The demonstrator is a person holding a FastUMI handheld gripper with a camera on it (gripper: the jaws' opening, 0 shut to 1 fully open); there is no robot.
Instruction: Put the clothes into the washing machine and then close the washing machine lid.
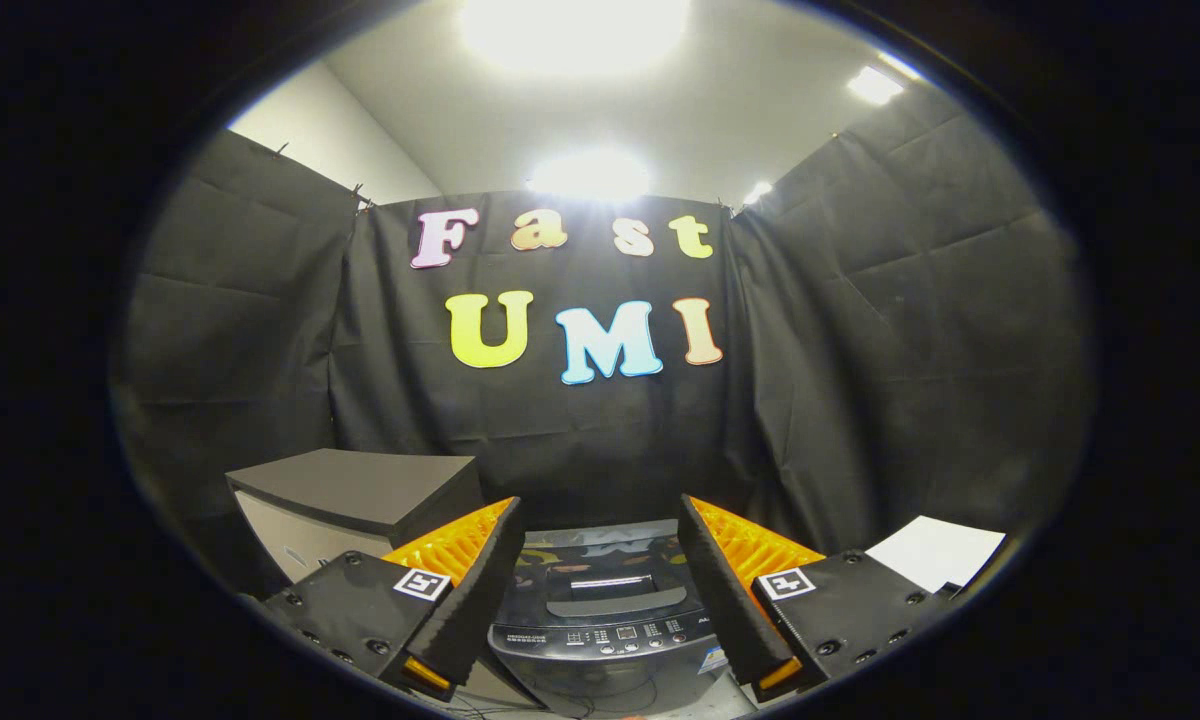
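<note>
The tongs [600,590] sit at the bottom centre of the frame, released: the two fingers stand well apart with nothing between their pads, and neither touches anything. One finger [480,590] rises from the lower left, the other [725,590] from the lower right, each carrying a small square marker on its housing.

Seen through the gap between the fingers and just beyond them is the washing machine [605,625], low in the middle of the frame. Its lid [600,560] appears to lie flat and closed, with a recessed handle [615,600] across its near part, though the glossy top reflects the wall behind and the edge of the lid is hard to make out. In front of the handle runs the control panel [625,635], a curved strip with rows of small buttons. Thin cables [600,695] trail across the floor in front of the machine at the very bottom.

To the lower left, behind the left finger, stands a box-like cabinet [360,495] with a dark top and pale side. At the lower right, past the right finger, lies a flat white sheet [935,550]. Bright ceiling lights [575,30] glare at the top centre.
</note>
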